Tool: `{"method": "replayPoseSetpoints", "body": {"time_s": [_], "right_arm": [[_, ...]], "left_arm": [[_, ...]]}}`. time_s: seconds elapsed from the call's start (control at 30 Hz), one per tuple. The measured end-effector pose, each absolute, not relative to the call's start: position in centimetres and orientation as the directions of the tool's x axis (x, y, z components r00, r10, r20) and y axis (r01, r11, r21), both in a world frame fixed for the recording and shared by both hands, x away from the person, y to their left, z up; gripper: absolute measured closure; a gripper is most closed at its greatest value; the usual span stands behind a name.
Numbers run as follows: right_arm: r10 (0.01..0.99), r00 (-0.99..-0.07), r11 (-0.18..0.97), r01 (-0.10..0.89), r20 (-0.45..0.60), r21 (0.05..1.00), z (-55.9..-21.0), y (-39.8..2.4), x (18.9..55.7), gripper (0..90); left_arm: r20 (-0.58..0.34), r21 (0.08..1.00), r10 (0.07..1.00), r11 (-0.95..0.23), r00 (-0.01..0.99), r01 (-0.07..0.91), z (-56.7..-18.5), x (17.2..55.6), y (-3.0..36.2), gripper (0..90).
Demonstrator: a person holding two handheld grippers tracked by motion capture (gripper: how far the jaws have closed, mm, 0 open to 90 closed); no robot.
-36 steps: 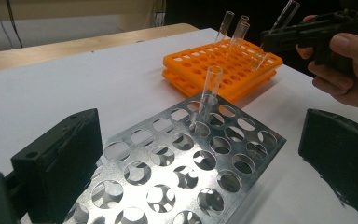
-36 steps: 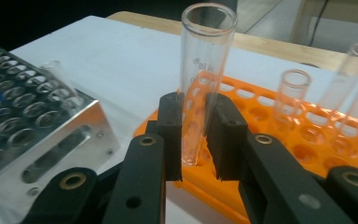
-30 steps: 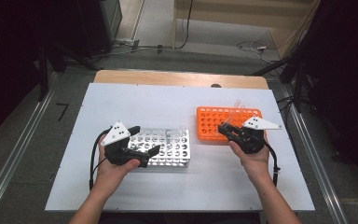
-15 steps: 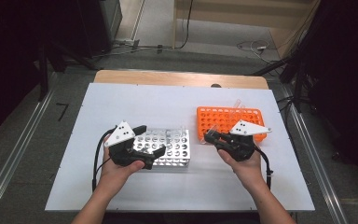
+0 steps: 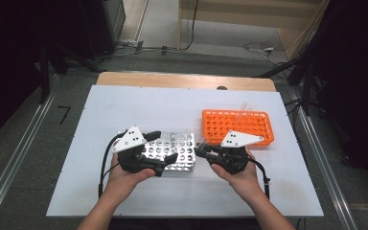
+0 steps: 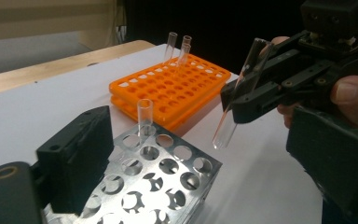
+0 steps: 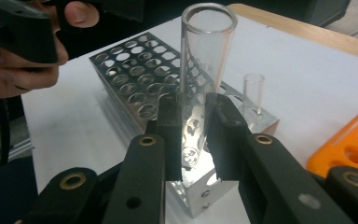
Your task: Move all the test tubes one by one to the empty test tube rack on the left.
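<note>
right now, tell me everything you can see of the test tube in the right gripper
The test tube is clear, glass-like, empty as far as shows, with an open rim on top and a rounded closed bottom. The right gripper is shut on its middle, the black jaws pressing either side. It hangs tilted in the air, touching no rack, above the white table, between the orange rack and the metal rack.

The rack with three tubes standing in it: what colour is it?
Orange; the plastic rack shows best in the left gripper view, behind the metal rack.
</note>
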State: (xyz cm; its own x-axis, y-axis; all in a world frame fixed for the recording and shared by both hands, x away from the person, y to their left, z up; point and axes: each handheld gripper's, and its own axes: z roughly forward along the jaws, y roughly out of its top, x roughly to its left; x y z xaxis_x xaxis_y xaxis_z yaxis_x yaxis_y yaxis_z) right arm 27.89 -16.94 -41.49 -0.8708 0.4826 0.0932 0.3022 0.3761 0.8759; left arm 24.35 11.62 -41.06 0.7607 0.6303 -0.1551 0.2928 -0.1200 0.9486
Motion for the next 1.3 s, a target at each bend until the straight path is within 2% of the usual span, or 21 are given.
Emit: {"method": "replayPoseSetpoints", "body": {"time_s": [0.27, 0.7, 1.07, 1.3], "right_arm": [[0.448, -0.89, 0.407, 0.289, 0.087, 0.867, -41.5, -15.6, 26.9, 73.6], [0.395, -0.916, 0.456, 0.26, 0.069, 0.851, -41.7, -13.6, 25.6, 73.6], [0.372, -0.926, 0.481, 0.257, 0.07, 0.839, -42.0, -12.8, 25.2, 73.6], [0.373, -0.925, 0.482, 0.259, 0.071, 0.837, -42.0, -12.8, 25.2, 73.6]], "left_arm": [[-0.128, 0.948, 0.624, -0.15, 0.771, 0.279, -40.6, 23.7, 9.9, 31.2], [-0.136, 0.955, 0.523, -0.158, 0.842, 0.252, -40.6, 23.2, 8.7, 58.4], [-0.122, 0.952, 0.502, -0.184, 0.856, 0.243, -40.9, 23.1, 8.2, 72.8], [-0.118, 0.95, 0.5, -0.194, 0.858, 0.244, -40.9, 23.2, 8.3, 73.2]]}}
